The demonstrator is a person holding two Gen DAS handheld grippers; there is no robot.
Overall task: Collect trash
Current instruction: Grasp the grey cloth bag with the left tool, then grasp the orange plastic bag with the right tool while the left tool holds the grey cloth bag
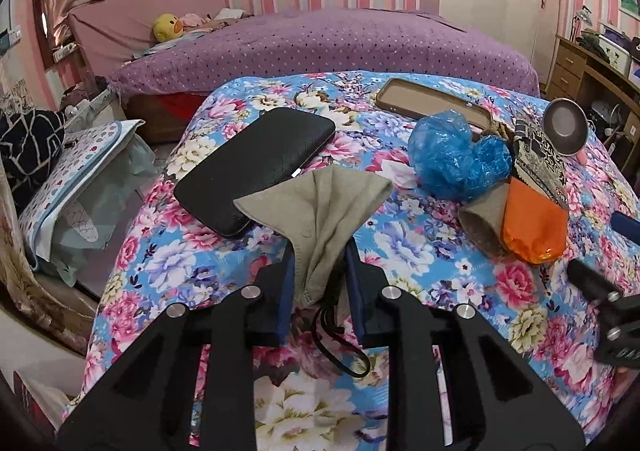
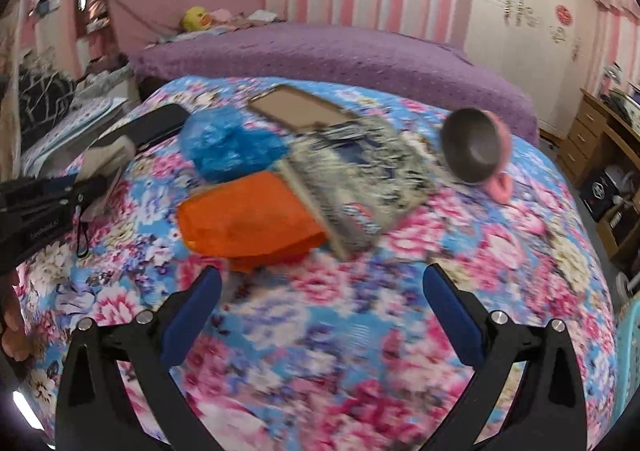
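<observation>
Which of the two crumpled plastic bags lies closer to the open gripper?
The orange bag, just ahead of the right gripper; the blue bag sits farther back.

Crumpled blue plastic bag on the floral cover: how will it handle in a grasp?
The crumpled blue plastic bag looks thin and glossy, so probably very light and floppy; it should collapse between closing pads. Its film may slip, so pinching a thick fold seems safer. It touches the orange bag and may drag it.
</observation>
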